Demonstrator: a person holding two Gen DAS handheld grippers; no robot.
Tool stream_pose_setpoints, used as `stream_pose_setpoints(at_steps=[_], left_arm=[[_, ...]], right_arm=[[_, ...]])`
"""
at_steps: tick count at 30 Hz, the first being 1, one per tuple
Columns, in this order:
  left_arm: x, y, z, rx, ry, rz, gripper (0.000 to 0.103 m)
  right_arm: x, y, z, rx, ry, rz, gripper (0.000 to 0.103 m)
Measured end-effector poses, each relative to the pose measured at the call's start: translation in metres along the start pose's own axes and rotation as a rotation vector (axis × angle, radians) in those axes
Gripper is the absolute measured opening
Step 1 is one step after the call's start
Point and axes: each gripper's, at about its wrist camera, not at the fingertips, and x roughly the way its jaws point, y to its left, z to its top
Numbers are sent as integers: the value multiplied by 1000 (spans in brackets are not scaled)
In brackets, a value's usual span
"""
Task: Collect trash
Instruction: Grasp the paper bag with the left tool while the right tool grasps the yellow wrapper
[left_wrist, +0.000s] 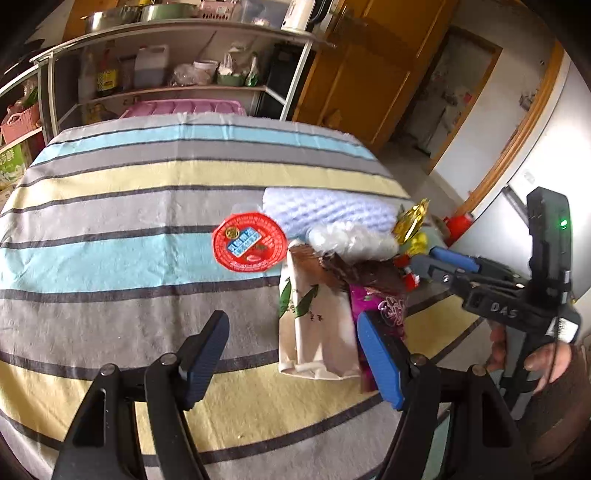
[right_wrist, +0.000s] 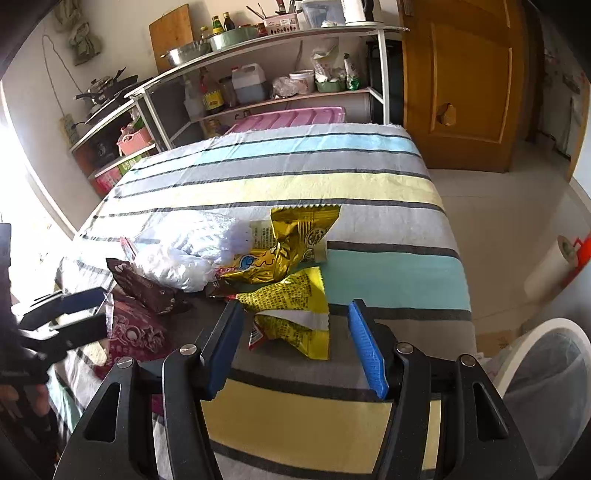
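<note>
A pile of trash lies on the striped tablecloth (left_wrist: 110, 206). It holds a round red lid (left_wrist: 250, 242), a cream paper bag (left_wrist: 314, 325), a brown wrapper (left_wrist: 354, 273), a magenta wrapper (left_wrist: 384, 306) and crumpled white plastic (left_wrist: 343, 236). My left gripper (left_wrist: 293, 354) hangs open over the cloth, the cream bag lying between its fingers near the right one, unpressed. My right gripper (right_wrist: 295, 343) is open too, with a yellow wrapper (right_wrist: 291, 306) lying loose between its fingers. A gold wrapper (right_wrist: 295, 236) sits just beyond. Each gripper shows in the other's view: right gripper (left_wrist: 432, 260), left gripper (right_wrist: 99, 310).
A white bin with a plastic liner (right_wrist: 546, 369) stands on the floor off the table's right edge. Behind the table are a metal shelf rack (right_wrist: 258, 99) with bottles and bowls, a pink crate (right_wrist: 291, 118) and a wooden door (right_wrist: 461, 81). A hand (left_wrist: 532, 354) grips the right tool.
</note>
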Motion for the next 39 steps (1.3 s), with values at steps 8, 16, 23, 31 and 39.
stream_pose_setpoints(at_steps=[8, 16, 23, 31, 39], left_arm=[[10, -1, 3, -3, 4, 12, 74], [11, -2, 5, -11, 5, -12, 60], [11, -6, 3, -7, 8, -24, 45], [4, 2, 0, -50, -4, -21, 44], [-10, 9, -3, -66, -43, 20, 43]], right_arm=[[9, 2, 2, -7, 4, -7, 59], [10, 0, 0, 6, 11, 6, 51], [7, 4, -1, -6, 3, 0, 40], [4, 7, -5, -26, -10, -10, 34], [-4, 5, -10, -16, -25, 0, 29]])
